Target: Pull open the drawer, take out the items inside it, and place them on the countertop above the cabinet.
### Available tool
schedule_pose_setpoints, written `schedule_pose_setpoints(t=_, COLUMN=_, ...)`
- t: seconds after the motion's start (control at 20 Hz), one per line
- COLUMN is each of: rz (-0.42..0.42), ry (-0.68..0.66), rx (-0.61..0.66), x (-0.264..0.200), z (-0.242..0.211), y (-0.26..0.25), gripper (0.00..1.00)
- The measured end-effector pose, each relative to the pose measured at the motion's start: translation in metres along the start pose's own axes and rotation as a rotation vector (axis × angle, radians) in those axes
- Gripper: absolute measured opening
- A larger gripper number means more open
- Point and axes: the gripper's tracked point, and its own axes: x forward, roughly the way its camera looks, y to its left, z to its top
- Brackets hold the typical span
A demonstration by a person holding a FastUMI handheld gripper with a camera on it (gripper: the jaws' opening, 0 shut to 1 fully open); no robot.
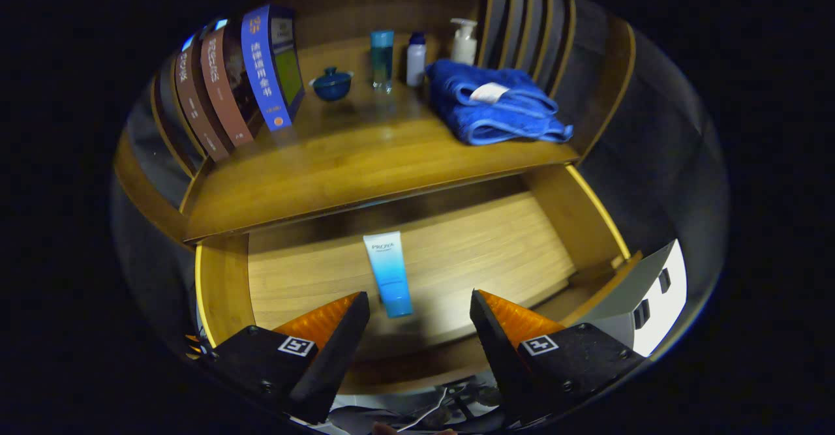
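Item: tube (pixel 389 273), white at the far end shading to blue at the near end, lying flat on the wooden floor of the open drawer (pixel 496 252). Its near end sits just ahead of the gripper (pixel 419 303), closer to the left finger.

Gripper: fingers spread wide, nothing between them, touching nothing; both hover over the drawer's front part.

Drawer: pulled out from under the countertop (pixel 339 161), side walls in view to left and right of the tube.

Countertop, beyond the tube:
- folded blue towel (pixel 496 105) with a white tag, to the right, near the front edge;
- row at the back: small dark blue lidded cup (pixel 332 84), tall teal bottle (pixel 382 58), small white bottle (pixel 415 60) with dark cap, pump dispenser (pixel 464 42);
- upright books (pixel 241 79), to the left, leaning together.

Right of the drawer: a grey-and-white box (pixel 652 298) with dark slots.
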Motion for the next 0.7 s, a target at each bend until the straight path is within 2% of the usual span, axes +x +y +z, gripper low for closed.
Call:
schedule_pose_setpoints(t=0.25, rz=0.010, ry=0.153, rx=-0.086, x=0.042, z=-0.019, y=0.007, gripper=0.99)
schedule_pose_setpoints(t=0.4, rz=0.019, ry=0.211, rx=-0.110, x=0.056, z=-0.026, y=0.011, gripper=0.84)
schedule_pose_setpoints(t=0.7, rz=0.076, ry=0.222, rx=-0.086, x=0.076, z=-0.032, y=0.024, gripper=0.53)
